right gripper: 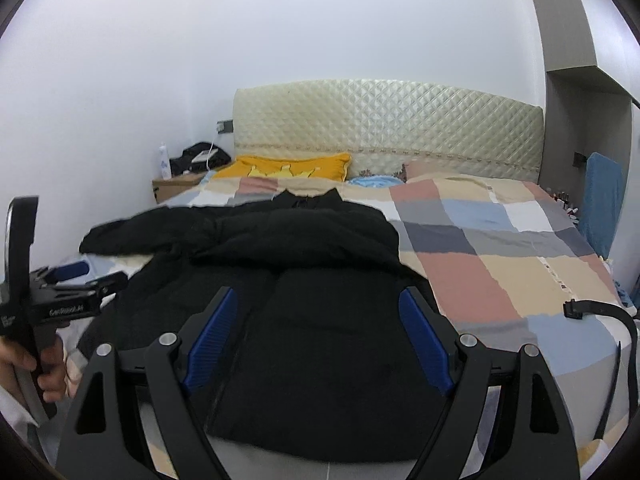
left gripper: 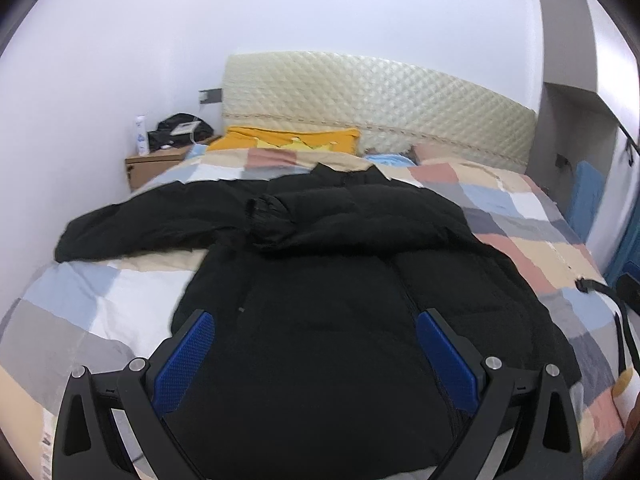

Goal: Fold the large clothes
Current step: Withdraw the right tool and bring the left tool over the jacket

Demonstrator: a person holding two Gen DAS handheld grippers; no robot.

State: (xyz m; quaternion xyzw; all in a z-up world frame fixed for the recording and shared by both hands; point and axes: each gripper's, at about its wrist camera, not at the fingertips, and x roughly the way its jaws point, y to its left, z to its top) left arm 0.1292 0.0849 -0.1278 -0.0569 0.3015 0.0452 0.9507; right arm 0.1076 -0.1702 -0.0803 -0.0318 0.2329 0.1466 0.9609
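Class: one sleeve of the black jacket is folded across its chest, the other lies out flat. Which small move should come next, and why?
Probably the left gripper, open and holding nothing, should reach to the outstretched sleeve of the black jacket. That sleeve lies spread on the checked quilt, while the other sleeve's cuff already rests on the chest.

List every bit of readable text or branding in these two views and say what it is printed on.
"GenRobot.AI": white lettering, slightly blurred, on the black body of the left gripper as seen from the right wrist view.
White bottle on the nightstand: blue label markings, too small to read.
Small white marking at the left gripper's handle edge: too blurred to read.
Black jacket, checkered bedding, headboard: no text visible.
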